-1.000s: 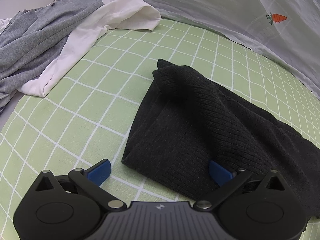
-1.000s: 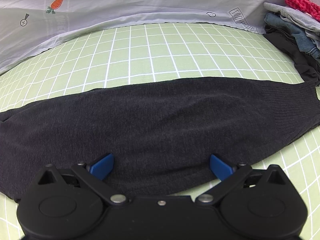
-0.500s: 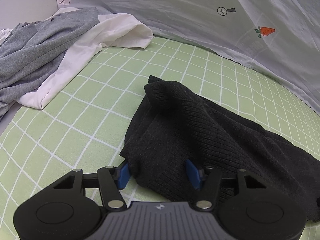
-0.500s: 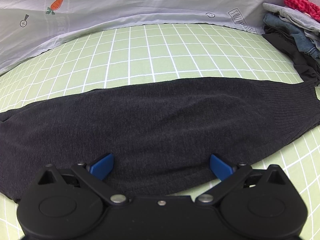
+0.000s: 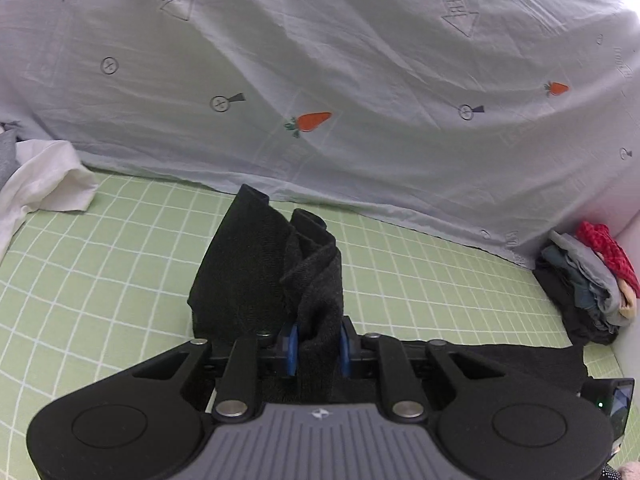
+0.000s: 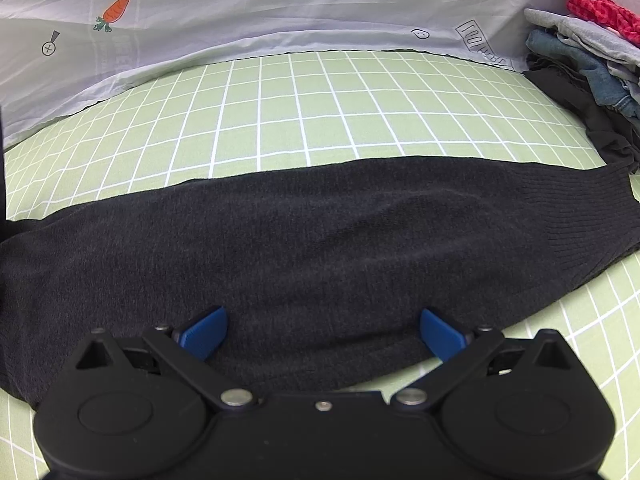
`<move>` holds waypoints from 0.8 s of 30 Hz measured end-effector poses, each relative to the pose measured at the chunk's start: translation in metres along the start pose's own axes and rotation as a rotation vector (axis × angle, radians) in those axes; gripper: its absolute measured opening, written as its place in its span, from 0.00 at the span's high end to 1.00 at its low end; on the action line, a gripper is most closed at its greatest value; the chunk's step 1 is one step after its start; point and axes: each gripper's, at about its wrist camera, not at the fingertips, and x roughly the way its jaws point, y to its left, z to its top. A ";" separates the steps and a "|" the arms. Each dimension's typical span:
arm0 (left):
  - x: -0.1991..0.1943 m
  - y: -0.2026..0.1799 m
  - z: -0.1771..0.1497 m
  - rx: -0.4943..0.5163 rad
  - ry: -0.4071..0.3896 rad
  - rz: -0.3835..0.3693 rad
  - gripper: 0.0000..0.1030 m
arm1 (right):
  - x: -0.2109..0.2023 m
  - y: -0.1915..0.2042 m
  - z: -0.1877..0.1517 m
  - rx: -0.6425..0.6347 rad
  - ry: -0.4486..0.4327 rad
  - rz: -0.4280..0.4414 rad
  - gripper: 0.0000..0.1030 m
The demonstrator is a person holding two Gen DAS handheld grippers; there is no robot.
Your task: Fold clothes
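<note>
A: Green grid sheet (image 6: 304, 120) w/ carrot-print cloth behind. Where was the black knit garment (image 6: 320, 240)?

B: Flat across the sheet; one end bunched & lifted in left gripper (image 5: 316, 344), jaws just closed, pinching it.

A: Right gripper (image 6: 322, 332)?

B: Jaws spread, low over the middle, gripping nothing.

A: Step?

B: Prob first fold. Next: carry lifted end over toward the far end, edges aligned, no dragging

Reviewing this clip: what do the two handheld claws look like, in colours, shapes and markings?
Both are alike. The left claw has blue pads on black scissor-like linkage arms with silver pivot pins, two round black discs, and a ribbed grey centre panel with a small white logo. The right claw has the same blue pads, black linkages and silver pins, but an all-black body.
</note>
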 end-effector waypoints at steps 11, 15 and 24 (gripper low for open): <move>0.038 0.003 -0.036 -0.064 0.184 0.018 0.36 | 0.000 0.002 0.001 -0.001 0.009 0.000 0.00; 0.025 0.021 -0.031 -0.077 0.167 0.125 0.32 | -0.002 0.003 0.006 0.005 0.028 -0.008 0.00; 0.034 0.048 -0.050 -0.130 0.250 0.237 0.27 | -0.052 0.039 0.019 -0.060 -0.175 0.065 0.06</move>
